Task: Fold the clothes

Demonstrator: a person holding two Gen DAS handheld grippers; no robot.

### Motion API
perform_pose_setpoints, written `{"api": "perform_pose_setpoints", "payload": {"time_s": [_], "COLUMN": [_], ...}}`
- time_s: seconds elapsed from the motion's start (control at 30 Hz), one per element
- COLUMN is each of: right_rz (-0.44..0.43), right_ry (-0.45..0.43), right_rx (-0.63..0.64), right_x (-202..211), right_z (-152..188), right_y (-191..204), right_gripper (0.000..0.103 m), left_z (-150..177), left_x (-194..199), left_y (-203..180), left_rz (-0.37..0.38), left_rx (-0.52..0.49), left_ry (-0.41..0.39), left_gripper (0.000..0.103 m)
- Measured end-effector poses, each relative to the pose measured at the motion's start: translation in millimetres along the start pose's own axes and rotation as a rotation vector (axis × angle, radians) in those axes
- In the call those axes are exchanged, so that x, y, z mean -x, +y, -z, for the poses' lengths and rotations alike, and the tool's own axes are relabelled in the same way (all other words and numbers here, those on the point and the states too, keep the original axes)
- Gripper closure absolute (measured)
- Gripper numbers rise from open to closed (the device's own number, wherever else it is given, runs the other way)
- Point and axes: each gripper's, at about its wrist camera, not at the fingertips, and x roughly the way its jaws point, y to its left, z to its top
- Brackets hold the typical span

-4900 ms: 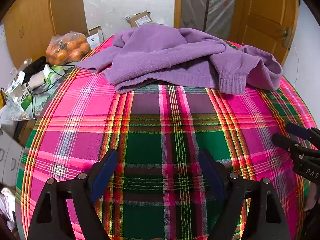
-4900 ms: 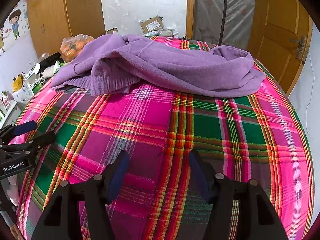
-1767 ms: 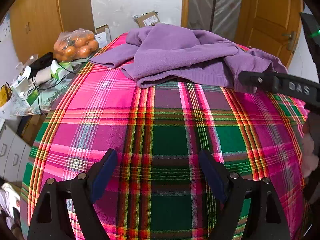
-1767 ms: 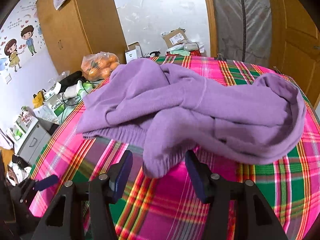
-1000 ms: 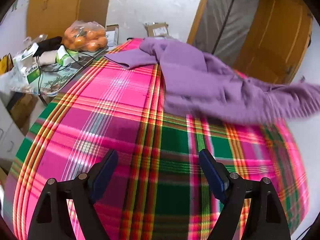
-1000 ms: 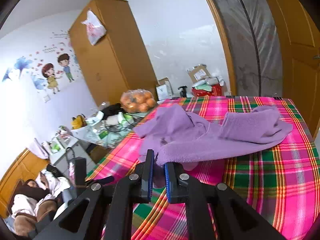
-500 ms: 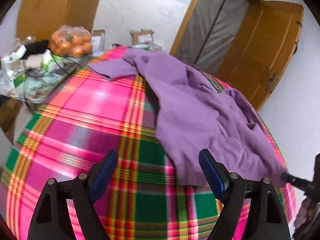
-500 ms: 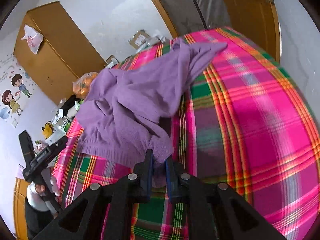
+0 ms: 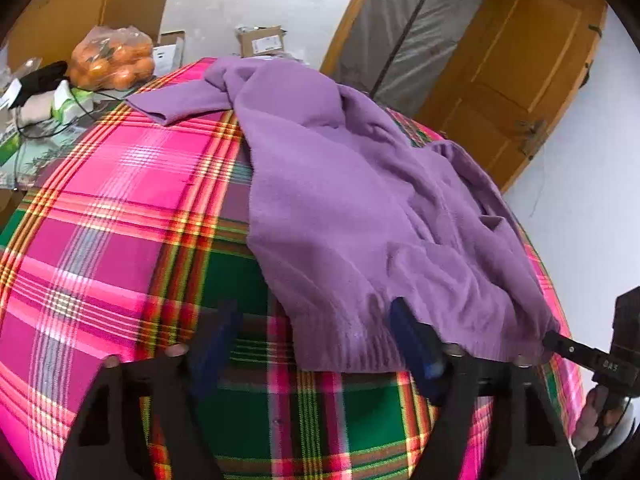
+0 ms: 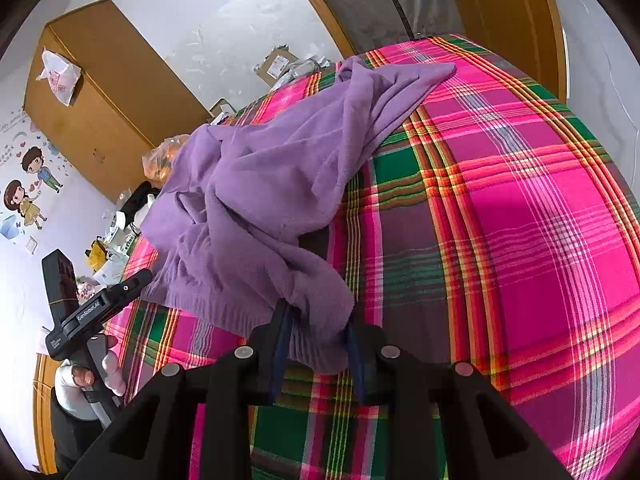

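While purple sweater (image 9: 340,200) covers plaid bedspread (image 9: 120,200), right tongs (image 10: 318,344) opening around hem, left tongs (image 9: 312,344) closing, empty.

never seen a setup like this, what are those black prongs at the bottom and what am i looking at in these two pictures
No robot here: a person holds a hand-held gripper in each hand, and each carries a fisheye camera looking forward along its two fingers. The black prongs at the bottom of each picture are those fingers.

One picture is from the left hand-held gripper, the other from the right hand-held gripper. Each also shows the other one at its edge.

On the pink and green plaid cloth lies a crumpled purple sweater. A bag of oranges sits beyond it.

The right jaws are opening, with the sweater's near corner still between them. The left jaws are closing at the sweater's ribbed hem, one finger over it, not gripping yet.
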Motion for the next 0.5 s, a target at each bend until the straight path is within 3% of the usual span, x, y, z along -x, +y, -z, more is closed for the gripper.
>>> {"api": "perform_pose_setpoints", "payload": {"time_s": [0.03,0.07,0.13,0.17,0.2,0.37,0.43,0.5], "right_rz": [0.000,0.000,0.001,0.001,0.002,0.007,0.003,-0.018], "right_ry": [0.001,0.003,0.003,0.002,0.001,-0.006,-0.011,-0.015], "right_rx": [-0.004,-0.007,-0.009,-0.008,-0.008,0.011,0.033,0.056], "right_x": [0,-1,-1,-1,-1,0,2,5], "right_z": [0,0,0,0,0,1,2,3], "right_y": [-1,-1,-1,-1,-1,1,5,11], "right_gripper": [0.076,0.076,0.076,0.076,0.076,0.077,0.089,0.092], "left_z": [-1,-2,-2,-2,-1,4,4,4], "left_x": [0,-1,-1,-2,-3,2,7,19], "left_y": [2,4,7,8,8,6,7,7], "left_rz": [0.005,0.011,0.021,0.026,0.046,0.065,0.084,0.090], "left_rx": [0.014,0.029,0.052,0.059,0.066,0.066,0.074,0.075], "left_ry": [0.004,0.008,0.019,0.027,0.042,0.026,0.014,-0.023], "left_gripper": [0.046,0.059,0.072,0.083,0.087,0.094,0.095,0.095]}}
